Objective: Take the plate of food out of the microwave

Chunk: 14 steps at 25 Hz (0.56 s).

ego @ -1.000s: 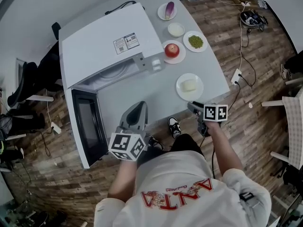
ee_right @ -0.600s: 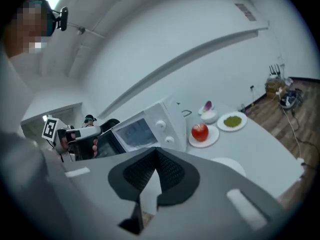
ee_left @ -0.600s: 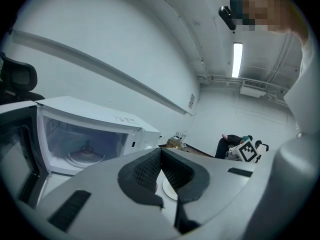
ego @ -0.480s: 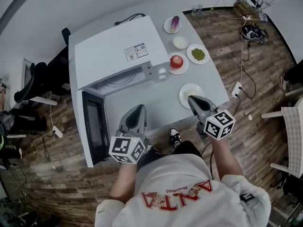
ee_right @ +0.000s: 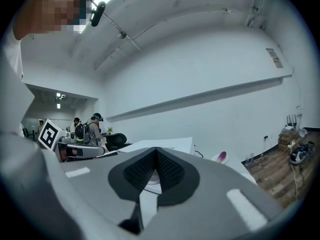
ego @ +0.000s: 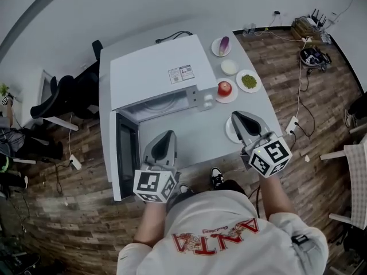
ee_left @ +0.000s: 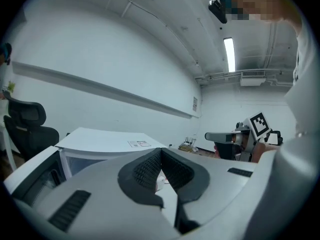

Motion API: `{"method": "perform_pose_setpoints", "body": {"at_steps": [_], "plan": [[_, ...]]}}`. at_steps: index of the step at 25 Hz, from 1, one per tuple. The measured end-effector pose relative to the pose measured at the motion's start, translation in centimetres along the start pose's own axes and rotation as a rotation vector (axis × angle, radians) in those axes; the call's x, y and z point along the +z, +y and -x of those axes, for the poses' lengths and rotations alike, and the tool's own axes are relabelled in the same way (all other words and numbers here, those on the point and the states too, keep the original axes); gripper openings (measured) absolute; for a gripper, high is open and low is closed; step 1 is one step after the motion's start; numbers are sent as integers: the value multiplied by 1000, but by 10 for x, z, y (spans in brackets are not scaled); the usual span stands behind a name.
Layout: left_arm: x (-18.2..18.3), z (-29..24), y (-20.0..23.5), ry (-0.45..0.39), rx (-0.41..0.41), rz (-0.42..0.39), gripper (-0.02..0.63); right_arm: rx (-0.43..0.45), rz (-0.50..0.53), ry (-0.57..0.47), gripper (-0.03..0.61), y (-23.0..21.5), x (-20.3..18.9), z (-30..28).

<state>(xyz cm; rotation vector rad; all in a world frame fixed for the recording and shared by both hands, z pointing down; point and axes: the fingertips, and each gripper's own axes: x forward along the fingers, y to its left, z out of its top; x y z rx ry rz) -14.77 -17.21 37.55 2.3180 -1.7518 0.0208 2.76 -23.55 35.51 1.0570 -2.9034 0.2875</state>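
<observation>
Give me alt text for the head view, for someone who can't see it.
Seen from above, a person holds a left gripper and right gripper, both shut and empty, at a grey table. A white microwave stands on it, door open, with plates of food beside it.

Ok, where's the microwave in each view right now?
Head view: microwave upper centre, door swung open.
Left gripper view: microwave at left, behind the jaws.
Right gripper view: microwave at centre, behind the jaws.
Shared landmark: black office chair beside it.
</observation>
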Motion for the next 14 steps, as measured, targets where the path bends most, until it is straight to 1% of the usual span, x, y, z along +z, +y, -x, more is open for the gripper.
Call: {"method": "perform_pose_setpoints", "body": {"at_steps": [3, 6, 10, 14], "plan": [[10, 5, 3, -15, 12, -19, 9, 2, 19, -10, 2, 3, 8, -3], [18, 6, 10, -27, 23, -29, 9, -12, 17, -18, 2, 1, 11, -7], [21, 7, 16, -30, 38, -29, 9, -13, 19, -18, 2, 1, 9, -9], [20, 6, 15, -28, 34, -22, 9, -14, 5, -7, 2, 0, 4, -7]]}}
